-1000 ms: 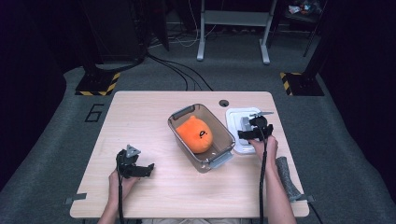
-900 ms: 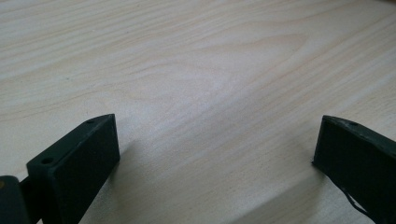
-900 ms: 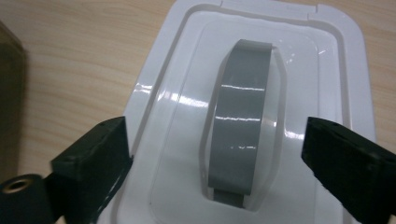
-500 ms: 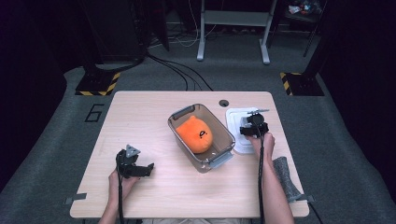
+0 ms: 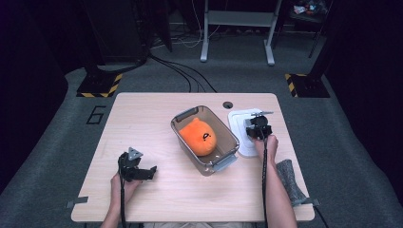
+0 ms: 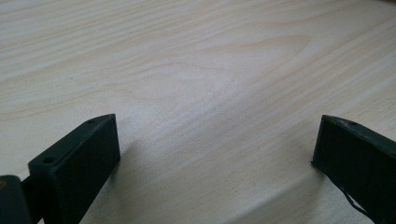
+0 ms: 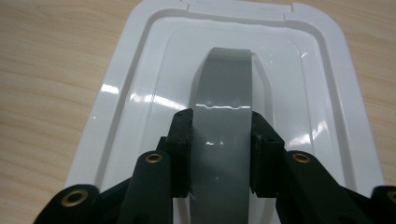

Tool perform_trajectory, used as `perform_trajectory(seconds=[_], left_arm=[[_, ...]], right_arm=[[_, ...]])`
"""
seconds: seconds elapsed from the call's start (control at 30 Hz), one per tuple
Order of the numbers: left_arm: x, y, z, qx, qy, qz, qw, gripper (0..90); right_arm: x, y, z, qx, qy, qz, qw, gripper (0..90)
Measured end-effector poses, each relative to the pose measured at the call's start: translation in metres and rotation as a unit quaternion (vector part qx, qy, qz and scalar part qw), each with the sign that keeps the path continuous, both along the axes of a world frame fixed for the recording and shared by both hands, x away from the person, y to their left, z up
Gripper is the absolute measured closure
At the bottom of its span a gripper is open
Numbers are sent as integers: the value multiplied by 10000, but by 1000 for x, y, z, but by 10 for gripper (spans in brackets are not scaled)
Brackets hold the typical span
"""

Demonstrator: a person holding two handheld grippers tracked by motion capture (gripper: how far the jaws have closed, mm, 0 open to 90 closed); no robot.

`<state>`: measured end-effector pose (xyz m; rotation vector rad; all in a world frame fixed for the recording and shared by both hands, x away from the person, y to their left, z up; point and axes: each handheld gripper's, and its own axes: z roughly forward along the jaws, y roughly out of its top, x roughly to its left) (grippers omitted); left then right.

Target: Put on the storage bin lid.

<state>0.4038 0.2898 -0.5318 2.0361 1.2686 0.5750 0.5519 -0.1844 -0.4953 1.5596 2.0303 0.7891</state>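
White lid [image 7: 140,93] lies flat on the tabletop [image 5: 142,118] right of the clear tub [image 5: 205,137], its grey handle [image 7: 224,140] running straight ahead, pinched between the just-closing right gripper [image 7: 222,140], left gripper [image 6: 210,154] spread, idle

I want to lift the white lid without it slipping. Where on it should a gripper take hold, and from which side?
Grip the raised grey handle that runs along the middle of the white lid, coming from above with one jaw on each long side. The lid lies flat on the table, so its thin rim offers little. The right gripper has just been closing on that handle this way.
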Motion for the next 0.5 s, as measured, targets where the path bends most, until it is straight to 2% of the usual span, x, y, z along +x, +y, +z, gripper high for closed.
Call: perform_trajectory(seconds=[0.27,0.5], left_arm=[[0,0,0,-5,1,20,10000,1],[0,0,0,-6,-2,23,10000,1]], right_arm=[[-3,-3,4,160,-5,21,9999,665],[-7,-5,21,329,-27,89,9994,665]])
